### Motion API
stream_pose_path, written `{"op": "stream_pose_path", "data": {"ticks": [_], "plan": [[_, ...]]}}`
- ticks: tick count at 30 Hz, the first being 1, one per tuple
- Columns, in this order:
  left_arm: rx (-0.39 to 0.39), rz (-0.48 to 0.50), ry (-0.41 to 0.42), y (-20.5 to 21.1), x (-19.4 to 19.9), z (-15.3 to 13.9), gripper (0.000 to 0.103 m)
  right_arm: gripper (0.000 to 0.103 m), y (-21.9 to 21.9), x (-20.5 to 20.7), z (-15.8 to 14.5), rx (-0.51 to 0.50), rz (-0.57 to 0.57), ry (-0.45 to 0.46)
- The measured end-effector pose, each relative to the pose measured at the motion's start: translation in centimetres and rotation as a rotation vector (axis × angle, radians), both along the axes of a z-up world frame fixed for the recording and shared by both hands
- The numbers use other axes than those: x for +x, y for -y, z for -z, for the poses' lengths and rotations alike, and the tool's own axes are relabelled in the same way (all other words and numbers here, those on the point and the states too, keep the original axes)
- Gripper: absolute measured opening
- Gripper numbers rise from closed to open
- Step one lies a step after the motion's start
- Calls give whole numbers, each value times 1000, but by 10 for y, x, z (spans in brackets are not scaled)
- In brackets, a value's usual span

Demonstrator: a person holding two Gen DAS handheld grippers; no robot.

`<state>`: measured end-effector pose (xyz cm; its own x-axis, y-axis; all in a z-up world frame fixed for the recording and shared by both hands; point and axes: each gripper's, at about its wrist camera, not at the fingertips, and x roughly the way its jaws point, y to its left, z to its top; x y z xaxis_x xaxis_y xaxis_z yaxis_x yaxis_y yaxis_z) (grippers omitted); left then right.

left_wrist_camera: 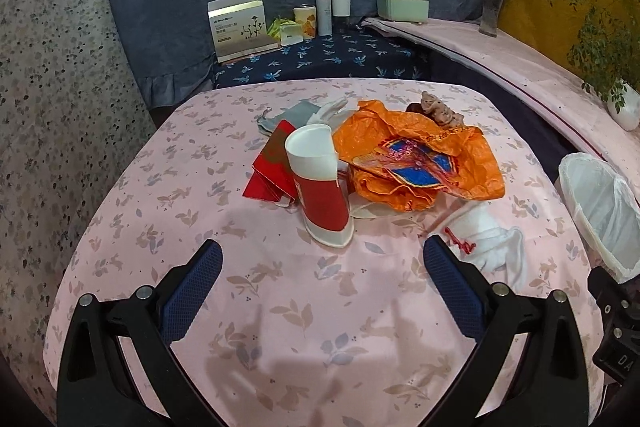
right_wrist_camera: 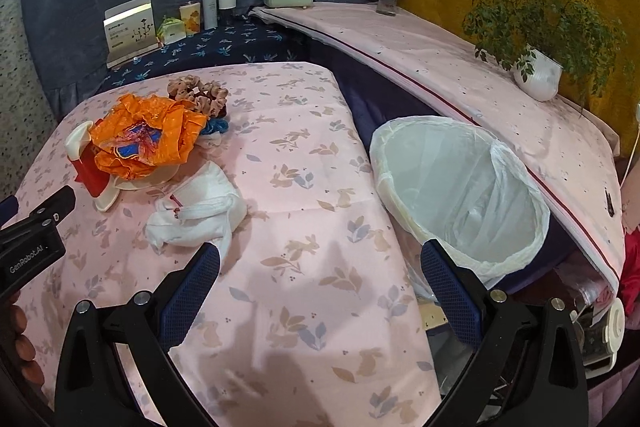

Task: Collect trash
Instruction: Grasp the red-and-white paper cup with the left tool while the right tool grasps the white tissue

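While nothing is held: my left gripper point(left_wrist_camera: 322, 291) and right gripper point(right_wrist_camera: 320, 289) both gape empty.
Trash: cup point(left_wrist_camera: 320, 183), orange bag point(left_wrist_camera: 416, 155), white cloth point(left_wrist_camera: 486, 237) heaped mid-table.
Bin point(right_wrist_camera: 460, 187): lined, beside the table edge, handy for dropping.

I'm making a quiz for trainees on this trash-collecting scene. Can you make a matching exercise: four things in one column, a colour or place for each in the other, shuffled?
Things:
1. paper cup
2. plastic bag
3. bin
4. scrunchie

Descriptions:
A. crumpled, orange
B. beside the table, lined with a white bag
C. red and white, lying on its side
D. beige, behind the orange pile

Pairs: 1-C, 2-A, 3-B, 4-D
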<state>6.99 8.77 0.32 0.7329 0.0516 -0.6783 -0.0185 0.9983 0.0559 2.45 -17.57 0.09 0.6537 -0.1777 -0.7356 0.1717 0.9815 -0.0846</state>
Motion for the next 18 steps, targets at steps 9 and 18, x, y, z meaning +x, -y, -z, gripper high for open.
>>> {"op": "stream_pose_path", "data": {"ticks": [9,18], "plan": [[-24,-26,-12,-18,37,13,96,96,-20,38,18,40,-26,-17],[-78,3,-52,-26,65,26,76,83,-33,71,35,80,-42,-44]]}}
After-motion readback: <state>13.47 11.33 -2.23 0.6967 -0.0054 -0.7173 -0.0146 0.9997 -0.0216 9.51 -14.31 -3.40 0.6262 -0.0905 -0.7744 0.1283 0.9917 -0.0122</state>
